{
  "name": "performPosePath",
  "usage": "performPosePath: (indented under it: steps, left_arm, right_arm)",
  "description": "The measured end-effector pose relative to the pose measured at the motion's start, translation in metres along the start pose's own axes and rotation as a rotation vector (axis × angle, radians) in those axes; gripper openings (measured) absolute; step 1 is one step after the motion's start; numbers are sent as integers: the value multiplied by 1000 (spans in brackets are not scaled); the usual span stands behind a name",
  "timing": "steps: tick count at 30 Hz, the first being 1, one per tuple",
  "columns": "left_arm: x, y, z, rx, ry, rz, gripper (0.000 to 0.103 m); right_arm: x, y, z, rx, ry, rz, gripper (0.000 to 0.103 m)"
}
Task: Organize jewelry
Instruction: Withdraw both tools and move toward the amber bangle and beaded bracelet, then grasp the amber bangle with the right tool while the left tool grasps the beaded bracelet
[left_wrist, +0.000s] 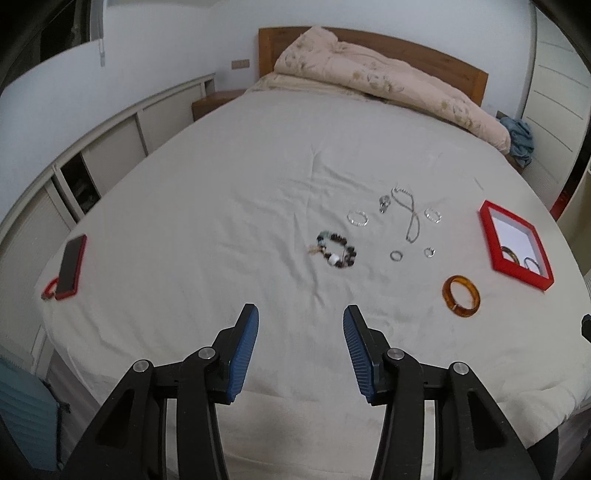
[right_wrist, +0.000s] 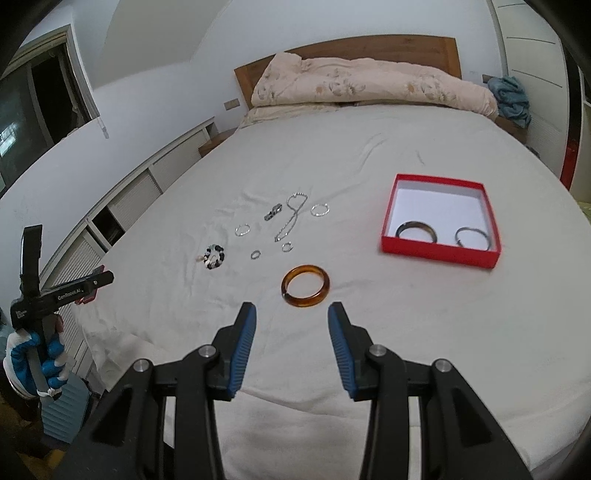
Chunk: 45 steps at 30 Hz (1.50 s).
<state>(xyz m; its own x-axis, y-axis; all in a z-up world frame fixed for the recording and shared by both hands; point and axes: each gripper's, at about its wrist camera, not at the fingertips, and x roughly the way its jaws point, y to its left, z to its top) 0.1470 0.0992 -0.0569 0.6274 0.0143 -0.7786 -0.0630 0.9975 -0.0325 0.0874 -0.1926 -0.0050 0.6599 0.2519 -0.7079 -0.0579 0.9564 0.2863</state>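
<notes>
Right wrist view: approaching amber bangle (right_wrist: 305, 290) on bedsheet (right_wrist: 369, 350) with right gripper (right_wrist: 291, 314) part-open, empty; left gripper (left_wrist: 301, 317) likewise; next, straddling, pinching, carrying to red box (right_wrist: 439, 254).

Bare sheet (right_wrist: 166, 295) up to amber bangle (right_wrist: 305, 290); red box (right_wrist: 439, 254) walls block right.

Each claw (right_wrist: 291, 314) consists of two black angular finger arms with round silver pivot screws and ribbed blue pads (right_wrist: 242, 354), while the left claw (left_wrist: 301, 321) body carries white lettering above a hand (right_wrist: 35, 360) wearing a blue-and-white glove.
</notes>
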Motion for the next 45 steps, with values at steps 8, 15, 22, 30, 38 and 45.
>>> performPosePath:
  steps: [8, 15, 22, 30, 38, 45]
  left_arm:
    - [49, 2, 5, -17, 67, -11, 47]
    - [105, -5, 22, -29, 128, -31, 47]
    - [157, -11, 47, -54, 153, -27, 47]
    - [211, -12, 64, -70, 200, -11, 43]
    - [229, -15, 66, -35, 209, 13, 43]
    - [233, -23, 72, 37, 172, 42, 26]
  right_arm:
    - [54, -11, -4, 41, 61, 3, 39]
    - [116, -21, 7, 44, 141, -2, 39]
    - [180, -31, 25, 4, 196, -14, 39]
    - [224, -31, 24, -77, 257, -27, 38]
    - [242, -29, 14, -150, 263, -36, 38]
    - [254, -34, 22, -194, 226, -71, 12]
